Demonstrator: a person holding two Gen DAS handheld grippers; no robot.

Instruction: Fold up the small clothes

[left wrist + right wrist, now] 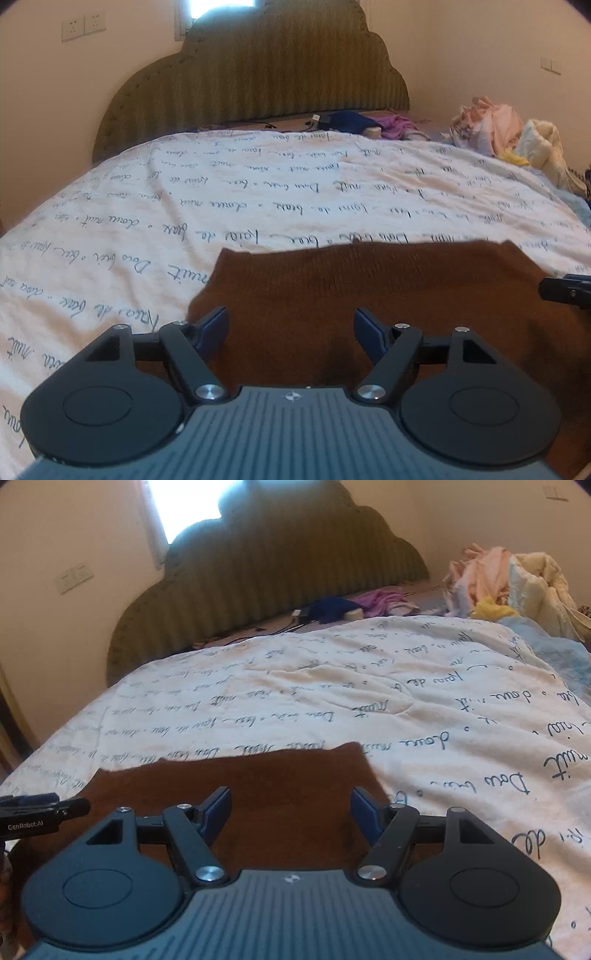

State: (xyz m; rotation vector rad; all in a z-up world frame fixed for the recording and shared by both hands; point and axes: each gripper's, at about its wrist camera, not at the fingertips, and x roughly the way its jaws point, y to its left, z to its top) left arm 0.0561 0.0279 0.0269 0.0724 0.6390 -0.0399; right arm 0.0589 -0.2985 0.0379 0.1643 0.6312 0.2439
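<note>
We see a brown knit garment (pixel 388 295) lying flat on the bed's white script-printed quilt (pixel 221 192), its long axis running side to side across both wrist views, its far straight edge toward the olive scalloped headboard (pixel 255 74). Our left gripper (pixel 290 330) hangs over the garment's left part with fingers spread wide, gripping nothing. Our right gripper (pixel 290 810) hangs over the right part, equally wide and empty. Each gripper shows at the edge of the other's view. A heap of pale clothes (pixel 509 587) sits at the far right, well apart, and purple and blue fabric (pixel 354 603) lies near the headboard.
</note>
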